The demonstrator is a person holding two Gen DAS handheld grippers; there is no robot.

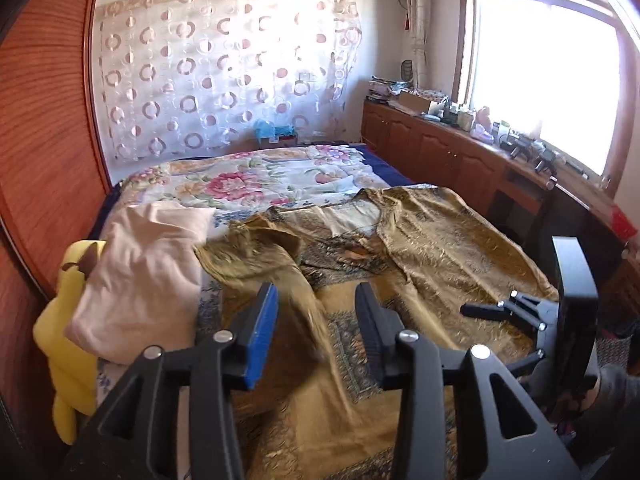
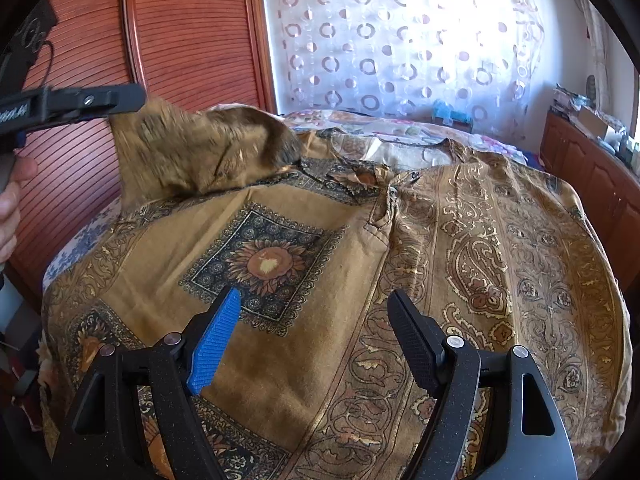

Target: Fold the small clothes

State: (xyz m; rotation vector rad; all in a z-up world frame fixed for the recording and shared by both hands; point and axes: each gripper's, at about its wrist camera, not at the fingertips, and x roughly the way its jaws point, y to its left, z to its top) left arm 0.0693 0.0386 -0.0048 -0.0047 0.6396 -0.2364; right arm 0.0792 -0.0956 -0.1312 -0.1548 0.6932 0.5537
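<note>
The sleeve fold is judged to be the step in hand. The brown patterned garment (image 2: 440, 240) is spread face up across the bed (image 1: 240, 184), neckline towards the far wall. Its sleeve (image 2: 200, 148) is seen lifted off the cover at the far left corner, blurred, doubled over towards the chest.

The left gripper (image 1: 316, 296) is held up beside that sleeve and pitched downward, with the person's hand (image 2: 8, 208) seen on the handle in the right wrist view. Its fingers (image 1: 260, 336) are parted, and a blurred band of cloth is seen in the gap; no pinch can be made out, though whether a last bit of cloth touches the tip cannot be told.

The right gripper (image 2: 314, 296) is hung low over the front of the garment, angled down, its fingers spread wide with nothing between them and only flat cloth beneath.

Next, the sleeve would need to be laid flat across the chest and smoothed. The opposite sleeve would then call for a clean pinch near its cuff.
</note>
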